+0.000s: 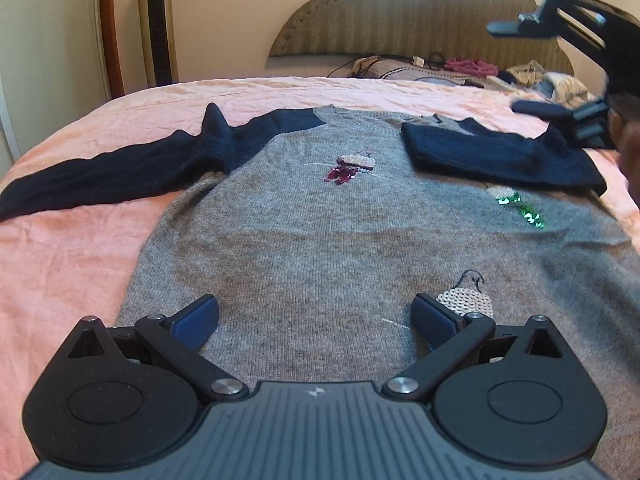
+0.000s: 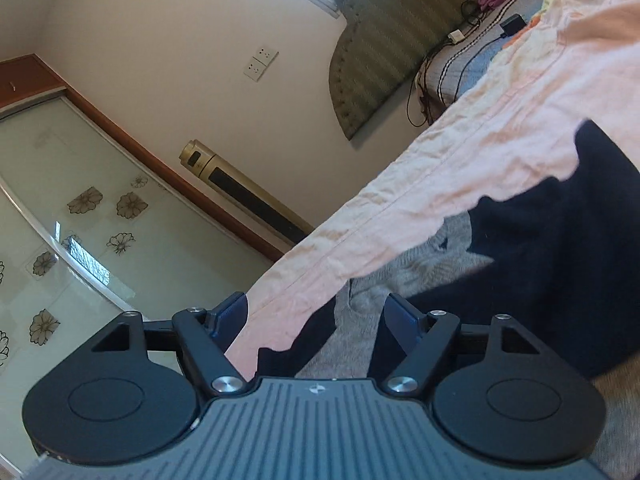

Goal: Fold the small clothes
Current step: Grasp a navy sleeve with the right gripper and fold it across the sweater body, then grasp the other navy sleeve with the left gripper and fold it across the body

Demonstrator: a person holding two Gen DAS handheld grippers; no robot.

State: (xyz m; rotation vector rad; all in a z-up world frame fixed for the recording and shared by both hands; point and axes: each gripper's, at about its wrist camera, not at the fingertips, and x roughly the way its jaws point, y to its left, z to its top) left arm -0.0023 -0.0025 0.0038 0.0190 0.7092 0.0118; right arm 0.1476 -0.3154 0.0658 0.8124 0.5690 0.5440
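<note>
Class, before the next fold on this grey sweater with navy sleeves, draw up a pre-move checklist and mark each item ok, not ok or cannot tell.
1. Sweater lies flat on the pink sheet: ok.
2. Right sleeve folded across the chest: ok.
3. Left sleeve folded in: not ok, it lies stretched out on the sheet.
4. Left hand-held gripper open and empty: ok.
5. Right hand-held gripper open, clear of the cloth: ok.
6. Hem lies even: cannot tell.

A bed (image 1: 80, 272) covered by a pink sheet (image 1: 280, 88) fills the middle of the frame. A grey sweater (image 1: 320, 232) with dark blue sleeves lies flat on it, centre. At the upper right, by the headboard (image 1: 420, 16), lies a jumble of clothes (image 1: 472, 67) and cables (image 1: 376, 62).
</note>
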